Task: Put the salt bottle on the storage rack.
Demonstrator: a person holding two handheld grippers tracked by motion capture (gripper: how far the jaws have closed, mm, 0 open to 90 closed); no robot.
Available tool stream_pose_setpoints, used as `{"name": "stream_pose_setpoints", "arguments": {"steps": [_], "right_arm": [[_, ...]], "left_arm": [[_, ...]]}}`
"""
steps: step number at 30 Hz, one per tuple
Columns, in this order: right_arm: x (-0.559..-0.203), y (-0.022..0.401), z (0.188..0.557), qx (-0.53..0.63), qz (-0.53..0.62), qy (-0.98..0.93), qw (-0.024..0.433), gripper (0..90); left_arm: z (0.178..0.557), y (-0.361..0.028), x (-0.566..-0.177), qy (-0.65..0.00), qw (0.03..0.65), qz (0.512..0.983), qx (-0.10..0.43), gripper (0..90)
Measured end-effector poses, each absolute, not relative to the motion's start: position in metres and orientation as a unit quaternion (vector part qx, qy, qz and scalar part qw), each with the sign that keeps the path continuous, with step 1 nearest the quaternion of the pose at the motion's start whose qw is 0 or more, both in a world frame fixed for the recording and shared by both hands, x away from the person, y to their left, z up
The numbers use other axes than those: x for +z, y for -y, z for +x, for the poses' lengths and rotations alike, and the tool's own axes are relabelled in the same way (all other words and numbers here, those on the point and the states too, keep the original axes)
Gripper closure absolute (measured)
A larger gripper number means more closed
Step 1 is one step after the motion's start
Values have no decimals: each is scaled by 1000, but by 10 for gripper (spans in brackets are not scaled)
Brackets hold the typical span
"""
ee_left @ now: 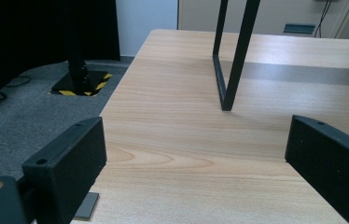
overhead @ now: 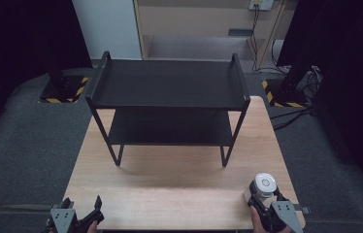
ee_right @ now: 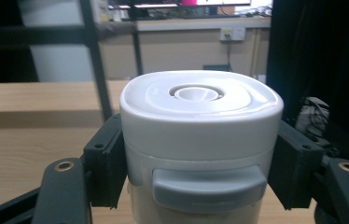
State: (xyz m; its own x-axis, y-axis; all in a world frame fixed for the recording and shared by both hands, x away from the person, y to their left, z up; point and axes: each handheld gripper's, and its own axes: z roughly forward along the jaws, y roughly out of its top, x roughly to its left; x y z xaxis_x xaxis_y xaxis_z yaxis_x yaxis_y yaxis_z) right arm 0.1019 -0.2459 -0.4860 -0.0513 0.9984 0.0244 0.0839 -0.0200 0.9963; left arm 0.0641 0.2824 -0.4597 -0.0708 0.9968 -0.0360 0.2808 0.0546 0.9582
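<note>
High view: my right gripper (overhead: 266, 200) clamped on white lidded canister (overhead: 262, 186), near-right corner of wooden table (overhead: 179, 179). Right gripper view: 2 jaws pressed to canister sides below lid (ee_right: 200, 100). My left gripper (overhead: 80, 217) spread wide, empty, near-left edge. Black 2-tier shelf rack (overhead: 167, 85) bare. Judged step: grasp made, lift pending. Next move likely needs clearance over shelf lip.

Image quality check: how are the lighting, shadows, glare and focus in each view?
High view: dim, dark surroundings, soft shadow under the black shelf rack. Left gripper view: evenly lit, table grain sharp, near jaws slightly soft. Right gripper view: white canister bright with mild sheen on its lid, background softer.
</note>
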Motion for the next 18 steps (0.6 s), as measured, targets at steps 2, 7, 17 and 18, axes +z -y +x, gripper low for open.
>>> {"name": "stream_pose_setpoints", "arguments": {"steps": [2,7,17,18], "right_arm": [[-482,245,100,501,509,-530,458,320],[-452,233,96,533,480,-543,436,319],[-413,202,116,576,435,-564,400,319],[-410,199,120,578,433,-567,397,319]], "left_arm": [[64,-282,-459,-593,419,538,427,41],[62,-282,-459,-591,424,537,427,41],[55,-285,-458,-590,430,535,426,41],[54,-285,-458,-590,431,534,426,41]]}}
